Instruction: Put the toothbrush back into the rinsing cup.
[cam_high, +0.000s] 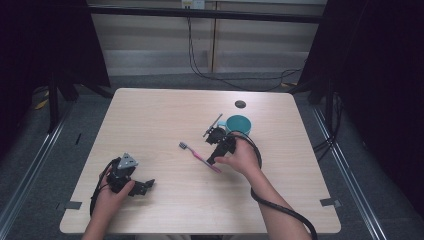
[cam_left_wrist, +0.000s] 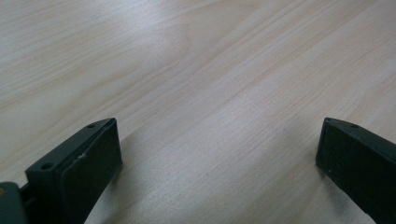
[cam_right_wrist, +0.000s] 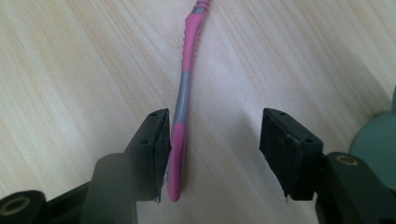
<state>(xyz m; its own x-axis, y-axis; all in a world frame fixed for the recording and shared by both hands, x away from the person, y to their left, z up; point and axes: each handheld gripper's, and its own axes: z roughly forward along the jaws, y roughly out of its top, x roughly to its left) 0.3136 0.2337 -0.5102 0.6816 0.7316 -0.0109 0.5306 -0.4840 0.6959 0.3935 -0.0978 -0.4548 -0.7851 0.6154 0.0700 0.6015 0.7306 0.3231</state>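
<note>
The pink toothbrush (cam_right_wrist: 183, 102) lies flat on the counter (cam_high: 150, 125), its handle end between the jaws of the right tongs (cam_right_wrist: 212, 154), against one pad; the jaws stand wide. A teal cup (cam_high: 239, 124) sits just beside. The left tongs (cam_left_wrist: 217, 158) rest wide over bare counter, well apart.

Landmark: cup (cam_high: 239, 124), on the surface (cam_high: 160, 115), right of centre.
Toothbrush (cam_high: 199, 156): lying flat, near-left of the cup.
Right claw (cam_high: 214, 149): just near-left of the cup, straddling the toothbrush handle.
Left claw (cam_high: 145, 186): far near-left of the cup, well apart.
</note>
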